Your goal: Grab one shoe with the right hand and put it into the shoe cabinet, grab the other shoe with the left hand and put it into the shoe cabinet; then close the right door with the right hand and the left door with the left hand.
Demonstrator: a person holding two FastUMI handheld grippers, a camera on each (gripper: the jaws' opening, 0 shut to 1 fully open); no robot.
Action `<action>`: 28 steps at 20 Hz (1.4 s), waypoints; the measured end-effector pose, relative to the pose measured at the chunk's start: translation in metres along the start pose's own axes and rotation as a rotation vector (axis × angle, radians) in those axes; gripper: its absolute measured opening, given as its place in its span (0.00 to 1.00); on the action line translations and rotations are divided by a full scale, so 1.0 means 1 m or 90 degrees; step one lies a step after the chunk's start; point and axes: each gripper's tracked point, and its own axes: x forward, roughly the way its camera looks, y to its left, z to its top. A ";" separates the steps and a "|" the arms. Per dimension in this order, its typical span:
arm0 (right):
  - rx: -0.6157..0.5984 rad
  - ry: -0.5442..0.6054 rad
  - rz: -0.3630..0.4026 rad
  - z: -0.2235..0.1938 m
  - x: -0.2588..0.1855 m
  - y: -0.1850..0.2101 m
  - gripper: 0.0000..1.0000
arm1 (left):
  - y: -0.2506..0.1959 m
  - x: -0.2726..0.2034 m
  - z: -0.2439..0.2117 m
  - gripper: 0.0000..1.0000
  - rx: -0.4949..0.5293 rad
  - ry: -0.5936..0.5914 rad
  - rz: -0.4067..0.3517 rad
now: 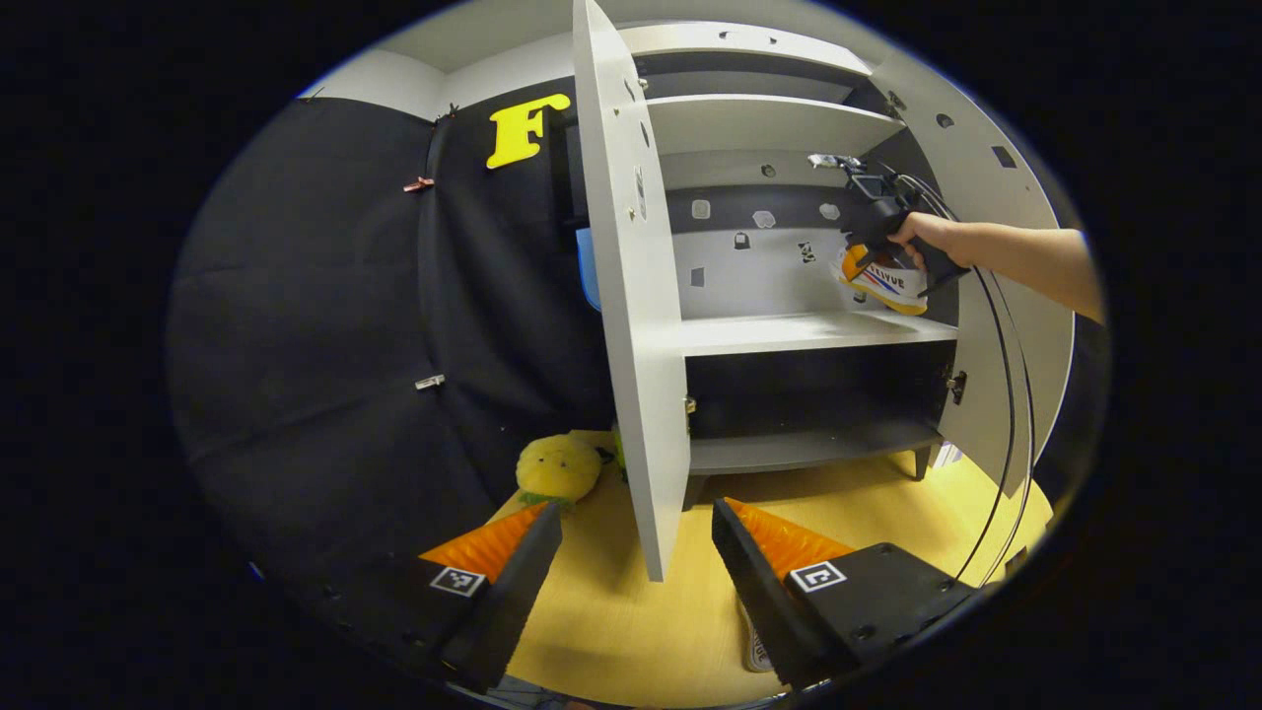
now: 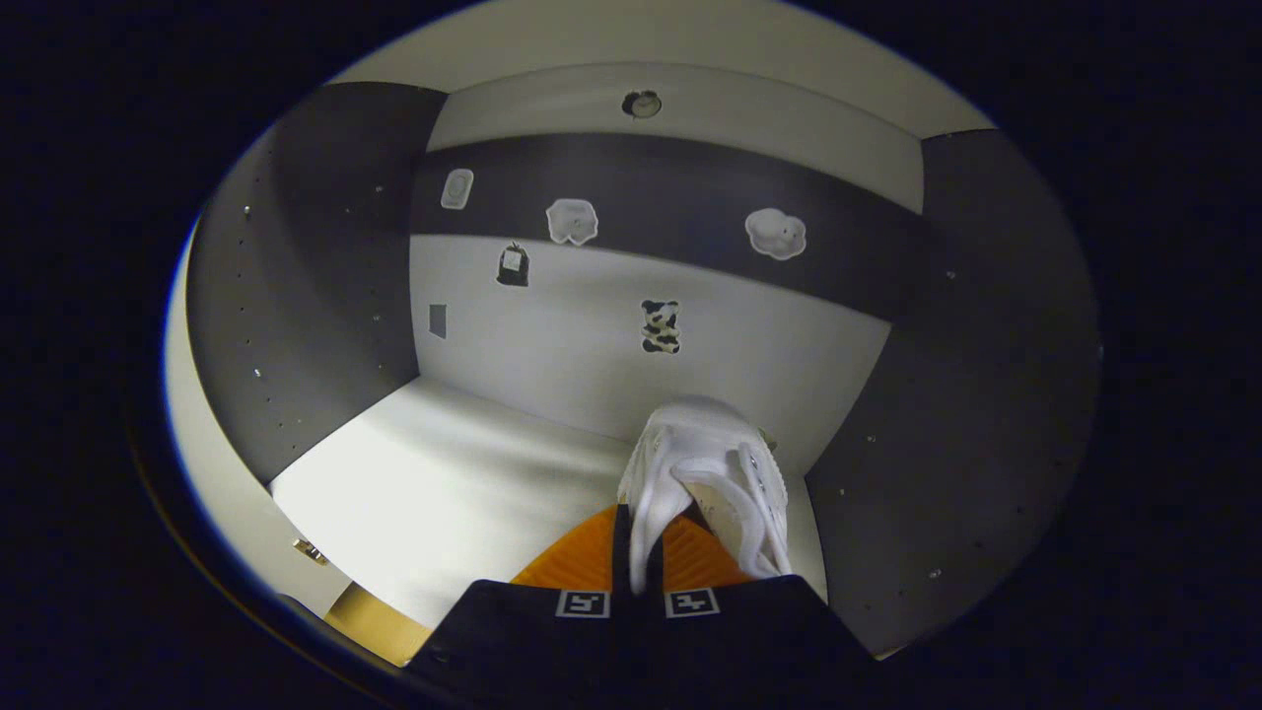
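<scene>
In the left gripper view the white shoe cabinet (image 1: 789, 330) stands with both doors swung out. A hand holds my right gripper (image 1: 866, 258) inside it, just above the middle shelf at its right end, with a white shoe (image 1: 890, 286) with an orange heel hanging from it. In the right gripper view my right gripper (image 2: 639, 528) is shut on the rim of that white shoe (image 2: 715, 463), which points toward the back right corner over the shelf (image 2: 444, 473). My left gripper (image 1: 636, 542) is open and holds nothing, low over the floor in front of the left door (image 1: 631, 296).
The left door stands edge-on right ahead of my left gripper, and the right door (image 1: 1016, 325) is open at the far right. A yellow plush toy (image 1: 559, 468) lies on the wooden floor (image 1: 631, 621) left of the cabinet. Cables (image 1: 1006, 414) trail down from the right gripper.
</scene>
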 end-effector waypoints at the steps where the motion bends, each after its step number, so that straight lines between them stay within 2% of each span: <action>1: -0.003 0.017 0.003 -0.005 0.008 0.001 0.05 | 0.002 -0.003 0.001 0.96 0.016 -0.007 0.009; 4: -0.021 0.059 -0.004 -0.022 0.035 0.006 0.05 | -0.001 -0.008 -0.003 0.96 0.052 -0.004 0.018; 8: -0.024 0.100 -0.002 -0.036 0.046 0.015 0.05 | -0.013 -0.017 -0.007 0.96 0.027 0.002 0.008; 10: -0.006 0.109 -0.011 -0.038 0.045 0.014 0.06 | -0.011 -0.023 -0.004 0.96 0.041 -0.007 0.024; 12: -0.002 0.118 -0.040 -0.039 0.043 0.003 0.11 | -0.011 -0.025 0.000 0.96 0.040 -0.017 0.028; 13: 0.002 0.118 -0.033 -0.040 0.042 0.004 0.27 | -0.011 -0.026 0.000 0.96 0.034 -0.018 0.028; 15: 0.030 0.132 0.001 -0.049 0.031 0.016 0.36 | -0.010 -0.030 0.000 0.96 0.024 -0.021 0.025; 17: 0.047 0.129 0.014 -0.048 0.016 0.020 0.64 | -0.008 -0.035 -0.006 0.96 0.020 -0.016 0.024; 18: 0.051 0.119 0.019 -0.048 0.006 0.024 0.71 | -0.007 -0.037 -0.010 0.96 0.016 -0.012 0.022; 19: 0.054 0.107 0.014 -0.047 -0.007 0.025 0.96 | -0.007 -0.040 -0.012 0.96 0.009 -0.010 0.017; 20: 0.054 0.095 0.014 -0.045 -0.013 0.025 0.99 | -0.007 -0.043 -0.015 0.96 0.002 -0.007 0.011; 28: 0.086 -0.031 -0.007 -0.040 -0.117 0.034 1.00 | -0.005 -0.051 -0.034 0.96 -0.024 0.002 -0.049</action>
